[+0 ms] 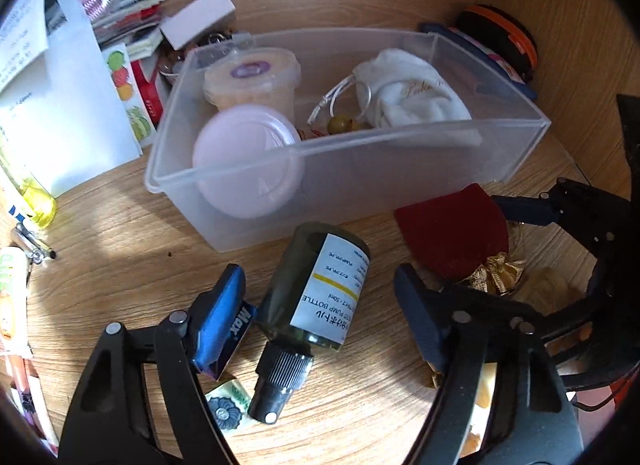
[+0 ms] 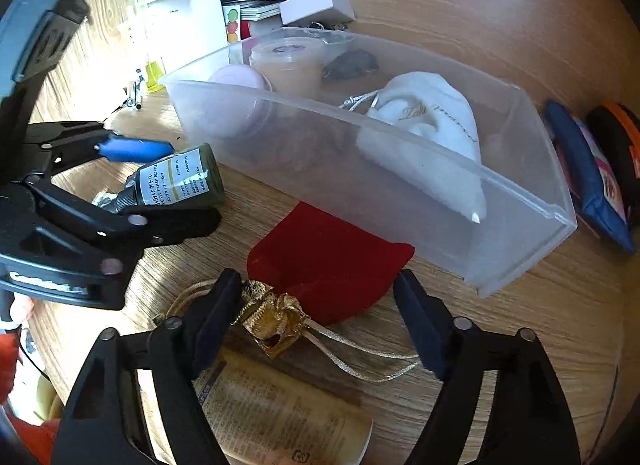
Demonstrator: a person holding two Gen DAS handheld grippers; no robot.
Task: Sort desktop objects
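Lying on the counter (image 1: 120, 233) between the wide-spread left claw (image 1: 320, 305), the bottle (image 1: 316, 289) sits near the bin (image 1: 360, 181); the right claw (image 2: 320, 305), also wide, flanks the red pouch (image 2: 332, 261).

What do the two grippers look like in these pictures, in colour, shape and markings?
Both are black plastic frames with silver rivets at the joints. The left gripper has two angled arms ending in blue pads; its right pad looks darker, in shade. The right gripper has the same build, with dark navy pads. White lettering, unreadable, marks the left gripper's body in the right wrist view.
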